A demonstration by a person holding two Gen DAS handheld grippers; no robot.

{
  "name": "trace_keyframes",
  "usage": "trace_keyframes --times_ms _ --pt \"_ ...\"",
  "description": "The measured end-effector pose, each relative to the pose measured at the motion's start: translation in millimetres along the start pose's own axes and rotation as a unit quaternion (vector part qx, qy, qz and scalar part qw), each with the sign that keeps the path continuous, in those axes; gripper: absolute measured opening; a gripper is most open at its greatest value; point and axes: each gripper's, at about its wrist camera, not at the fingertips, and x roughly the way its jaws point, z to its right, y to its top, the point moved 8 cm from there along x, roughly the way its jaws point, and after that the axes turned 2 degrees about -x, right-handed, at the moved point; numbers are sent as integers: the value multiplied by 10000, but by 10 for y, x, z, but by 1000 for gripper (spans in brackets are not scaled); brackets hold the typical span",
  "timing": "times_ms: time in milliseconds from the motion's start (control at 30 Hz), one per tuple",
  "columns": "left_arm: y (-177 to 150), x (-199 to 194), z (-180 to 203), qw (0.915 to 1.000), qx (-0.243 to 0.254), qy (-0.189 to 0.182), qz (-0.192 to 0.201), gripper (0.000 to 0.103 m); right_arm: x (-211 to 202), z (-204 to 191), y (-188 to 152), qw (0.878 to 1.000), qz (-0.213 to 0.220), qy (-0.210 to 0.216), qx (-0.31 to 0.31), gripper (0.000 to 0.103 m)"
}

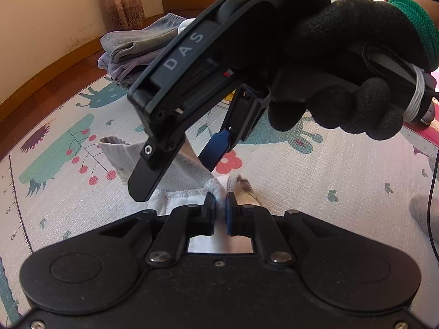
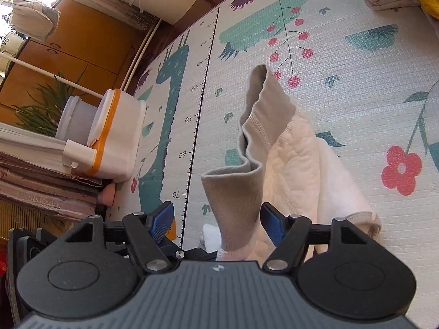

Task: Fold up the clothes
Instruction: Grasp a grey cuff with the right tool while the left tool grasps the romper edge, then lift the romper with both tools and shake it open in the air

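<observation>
Your left gripper [image 1: 221, 205] is clamped on a bunched white edge of the garment [image 1: 189, 175], low in the centre of the left wrist view, with the cloth pinched tight between the two pads. The rest of the garment trails up and left from that pinch: a grey ribbed cuff lies toward the middle left of the frame, above white fabric with a stitched hem just over the gripper body.

Your right gripper [image 2: 216, 219] stands spread wide, its blue pads well apart. In the right wrist view a grey cuff of the garment [image 2: 233, 208] hangs between the pads without either one pressing it; I cannot tell whether it brushes the right pad. The cream quilted body of the garment spreads to the right of that cuff, across the centre of the frame.

In the left wrist view your gloved hand [image 1: 348, 82] grips the right gripper's handle in the upper right.

The garment hangs above the patterned play mat [image 2: 343, 87]. A stack of folded grey clothes [image 1: 137, 52] sits in the upper left of the left wrist view.
</observation>
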Motion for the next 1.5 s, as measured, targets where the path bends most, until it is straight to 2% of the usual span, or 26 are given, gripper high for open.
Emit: trace_keyframes --times_ms 100,167,200,233,267,300,367,433,600,667,733,833,867,900,933,1000,1133,1333,1433,1500 --pt "52 -22 113 9999 50 -127 97 4 41 97 -52 9998 -79 -122 166 64" --pt "70 -19 181 9997 95 -181 106 4 43 178 -94 9994 -108 -264 192 34" --pt "66 -13 198 9997 107 -197 95 4 33 226 -112 9992 -96 -338 203 27" --pt "63 -16 192 9998 77 -181 91 4 8 276 -125 9990 -55 -401 199 13" --pt "60 -19 186 9998 47 -164 86 4 -20 309 -130 9989 -18 -431 190 11" --pt "40 -50 124 9997 -84 -208 75 5 -66 340 -133 9988 40 -443 196 11" --pt "-1 -114 -1 9989 -348 -297 51 19 -173 398 -130 9986 174 -461 213 10" --pt "-93 -169 -173 9973 -673 -301 -13 51 -303 430 -96 9981 309 -509 131 10" --pt "-536 -242 -701 9860 -1609 -77 -432 54 -553 307 57 9972 605 -430 -114 10" --pt "-706 -239 -846 9825 -1734 162 -664 54 -635 213 144 9963 745 -371 -216 9" --pt "-860 -268 -958 9786 -1886 235 -790 54 -717 119 231 9951 885 -312 -317 9" --pt "-965 -313 -1023 9768 -1974 108 -825 54 -806 -52 373 9929 1082 -181 -451 9" --pt "-975 -321 -973 9801 -1794 -5 -844 54 -818 -118 419 9923 1134 -124 -486 9" --pt "-984 -329 -922 9831 -1610 -118 -862 58 -825 -184 464 9917 1178 -68 -518 9" --pt "-1009 -322 -871 9865 -1361 -112 -901 64 -829 -248 503 9911 1212 -17 -547 9" --pt "-1096 -306 -789 9916 -855 -9 -968 65 -830 -376 574 9901 1268 80 -602 9" --pt "-1258 -229 -691 9925 -172 99 -1205 65 -819 -646 671 9876 1355 290 -736 9" --pt "-1116 -227 -644 9955 293 274 -856 65 -762 -1036 759 9841 1403 623 -898 9" --pt "-1006 -277 -648 9969 375 310 -624 65 -745 -1268 806 9811 1444 830 -982 9" --pt "-993 -375 -798 9963 249 591 -573 65 -753 -1449 844 9778 1493 995 -1083 9"
